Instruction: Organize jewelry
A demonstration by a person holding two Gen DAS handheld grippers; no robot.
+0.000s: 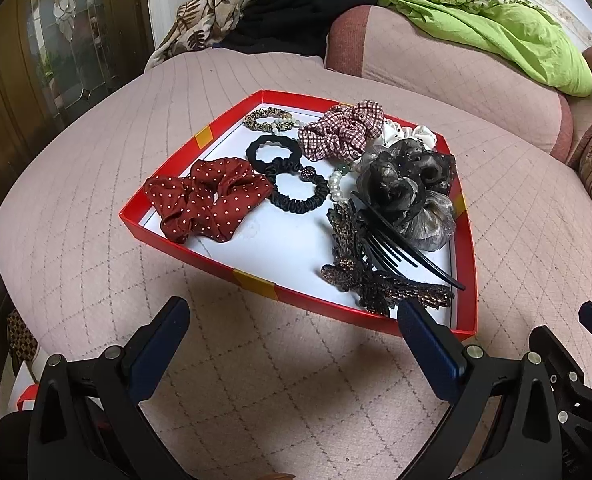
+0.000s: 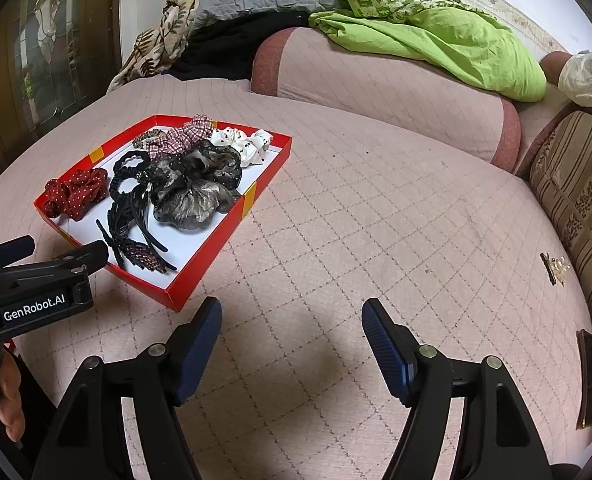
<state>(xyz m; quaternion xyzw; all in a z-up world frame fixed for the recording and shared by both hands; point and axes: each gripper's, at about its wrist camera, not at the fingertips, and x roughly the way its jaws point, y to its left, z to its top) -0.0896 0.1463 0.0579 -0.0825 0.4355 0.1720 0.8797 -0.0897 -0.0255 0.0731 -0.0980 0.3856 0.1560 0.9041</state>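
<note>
A red tray (image 1: 192, 248) with a white floor lies on the pink quilted cover. It holds a red dotted scrunchie (image 1: 204, 204), black hair ties (image 1: 296, 192), a plaid scrunchie (image 1: 340, 132), a dark gauze scrunchie (image 1: 408, 188), a pearl string (image 1: 338, 188), a black comb clip (image 1: 400, 248) and a beaded butterfly clip (image 1: 360, 276). My left gripper (image 1: 292, 320) hovers open and empty at the tray's near edge. My right gripper (image 2: 292, 312) is open and empty over bare cover, right of the tray (image 2: 216, 252). A small gold clip (image 2: 552, 266) lies far right.
A brown barrette (image 2: 588, 376) rests by the striped cushion (image 2: 576, 200) on the right. A pink bolster (image 2: 376, 80), a green cloth (image 2: 436, 40) and piled fabrics are at the back. The left gripper (image 2: 64, 251) and a hand (image 2: 10, 400) show at the left edge.
</note>
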